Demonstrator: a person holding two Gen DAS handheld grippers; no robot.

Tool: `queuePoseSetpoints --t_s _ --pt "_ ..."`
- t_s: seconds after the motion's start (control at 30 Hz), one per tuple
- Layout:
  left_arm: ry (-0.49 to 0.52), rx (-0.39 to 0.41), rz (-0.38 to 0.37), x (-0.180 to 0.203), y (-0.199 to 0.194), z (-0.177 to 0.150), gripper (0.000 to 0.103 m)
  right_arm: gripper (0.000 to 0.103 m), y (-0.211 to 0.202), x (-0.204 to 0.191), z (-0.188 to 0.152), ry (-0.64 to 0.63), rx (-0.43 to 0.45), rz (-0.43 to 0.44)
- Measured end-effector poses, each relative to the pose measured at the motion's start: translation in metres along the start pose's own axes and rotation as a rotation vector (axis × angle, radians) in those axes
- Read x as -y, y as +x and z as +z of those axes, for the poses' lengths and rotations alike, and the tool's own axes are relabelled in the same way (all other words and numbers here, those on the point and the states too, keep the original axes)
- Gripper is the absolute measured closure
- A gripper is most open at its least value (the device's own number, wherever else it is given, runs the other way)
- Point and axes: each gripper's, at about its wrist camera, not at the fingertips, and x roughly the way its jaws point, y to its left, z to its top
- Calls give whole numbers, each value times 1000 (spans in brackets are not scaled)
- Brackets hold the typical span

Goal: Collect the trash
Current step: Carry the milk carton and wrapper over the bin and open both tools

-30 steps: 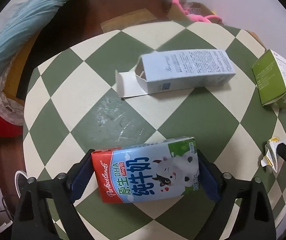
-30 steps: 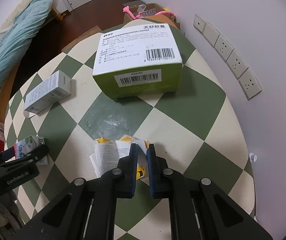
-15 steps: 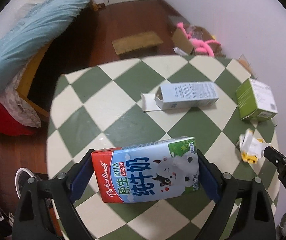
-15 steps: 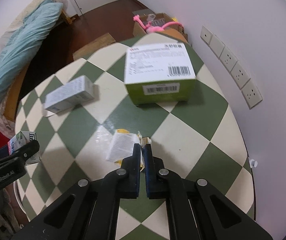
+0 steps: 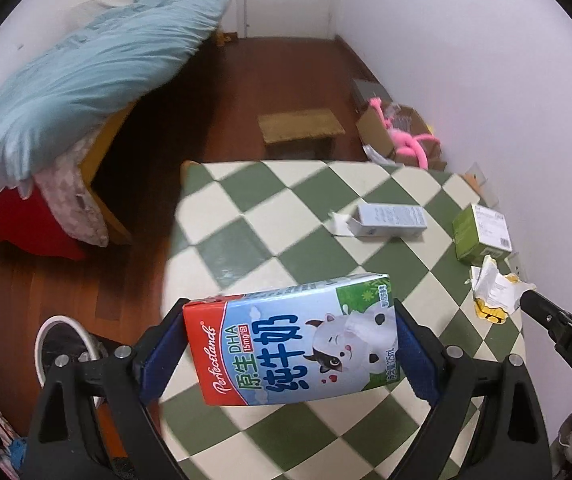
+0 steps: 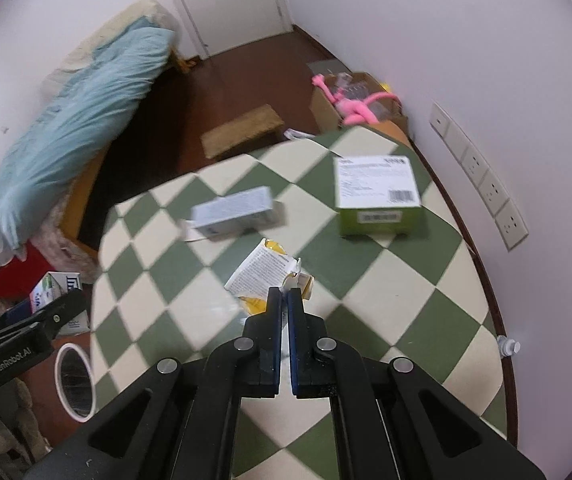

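Observation:
My left gripper (image 5: pixel 290 340) is shut on a blue, red and white milk carton (image 5: pixel 292 340) and holds it in the air above the near left edge of the green-and-cream checkered table (image 5: pixel 269 208). My right gripper (image 6: pixel 284 296) is shut on a crumpled white and yellow wrapper (image 6: pixel 263 276), lifted above the table; it also shows in the left wrist view (image 5: pixel 494 290). A pale blue open box (image 6: pixel 233 212) and a green and white box (image 6: pixel 378 196) lie on the table further back.
A white-rimmed bin (image 6: pixel 73 380) stands on the wooden floor left of the table, also seen in the left wrist view (image 5: pixel 61 344). A bed with a blue duvet (image 6: pixel 69 136), a low brown stool (image 6: pixel 241 130) and a cardboard box with a pink toy (image 6: pixel 354 106) lie beyond. Wall sockets (image 6: pixel 482 176) are at right.
Both grippers have risen and drawn back from the table, each carrying its item. The left one with the carton has moved left toward the table edge.

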Motion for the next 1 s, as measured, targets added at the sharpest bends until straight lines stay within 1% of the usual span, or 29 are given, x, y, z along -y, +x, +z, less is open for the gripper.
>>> queuePoseSetpoints --t_s 0.1,0.23,0.37,0.43,0.53,0.57,0.6,0.7,0.8,0.87,1.0 --pt "-24 42 12 -27 -25 0 10 100 -15 -30 -2 -26 21 37" --pt "-63 105 47 -78 -63 -2 10 100 -28 -78 -7 -70 38 102" --pt "-97 143 93 -131 -92 -11 10 100 -32 -141 -18 -130 36 180" --pt "-128 161 121 -165 -105 -20 10 100 -32 -178 -25 -167 30 220" --pt "-170 167 147 -206 -116 -33 10 100 -27 -240 -42 -231 8 286" --pt "-186 167 158 -220 -117 -38 10 100 -24 -254 -47 -243 -1 301" --pt "-209 164 171 -241 -118 -46 10 100 -19 -279 -56 -267 -19 325" --pt "-260 142 195 -284 -114 -66 10 100 -4 -335 -80 -325 -69 365" --pt "-333 97 225 -333 -99 -91 10 100 22 -388 -108 -383 -136 388" --pt "-387 52 239 -367 -83 -107 10 100 43 -418 -126 -413 -185 396" --pt "-506 -60 220 -434 -36 -139 10 100 99 -477 -166 -473 -301 387"
